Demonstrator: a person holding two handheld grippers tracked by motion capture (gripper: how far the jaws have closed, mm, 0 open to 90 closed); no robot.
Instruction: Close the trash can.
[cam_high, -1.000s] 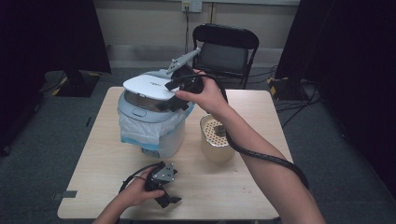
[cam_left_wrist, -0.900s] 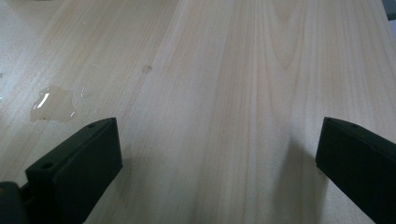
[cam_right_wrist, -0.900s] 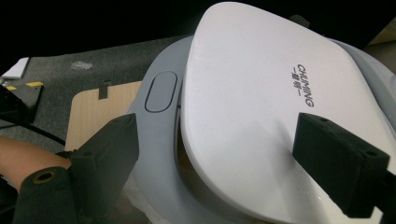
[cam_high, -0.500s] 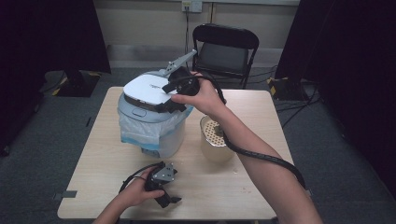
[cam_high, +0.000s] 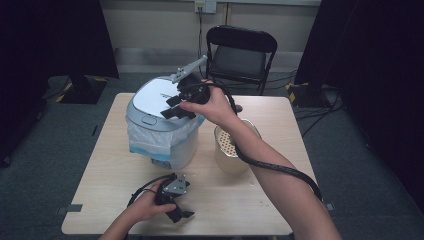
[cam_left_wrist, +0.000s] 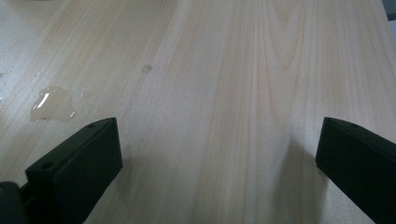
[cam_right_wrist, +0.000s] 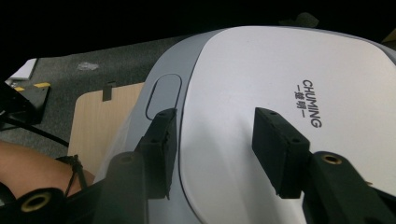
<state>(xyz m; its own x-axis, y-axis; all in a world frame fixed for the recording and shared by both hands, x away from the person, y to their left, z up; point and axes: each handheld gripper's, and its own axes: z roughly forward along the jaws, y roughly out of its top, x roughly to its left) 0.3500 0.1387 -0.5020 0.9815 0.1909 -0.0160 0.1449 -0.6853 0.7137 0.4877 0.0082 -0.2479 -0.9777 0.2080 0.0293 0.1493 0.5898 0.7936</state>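
Fingers of the right gripper (cam_right_wrist: 212, 154), just closing, sit narrowed over the rice cooker (cam_high: 162, 125) lid at frame centre, nothing between them. Press its latch button (cam_right_wrist: 163, 95) squarely. Left gripper (cam_left_wrist: 219, 154) rests wide open, empty, on the table (cam_high: 105, 170). Colander (cam_high: 232, 150) stands right; small spill (cam_left_wrist: 51, 102) nearby.

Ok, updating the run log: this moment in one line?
right gripper over rice cooker lid, jaws just been closing, empty | left gripper open on table
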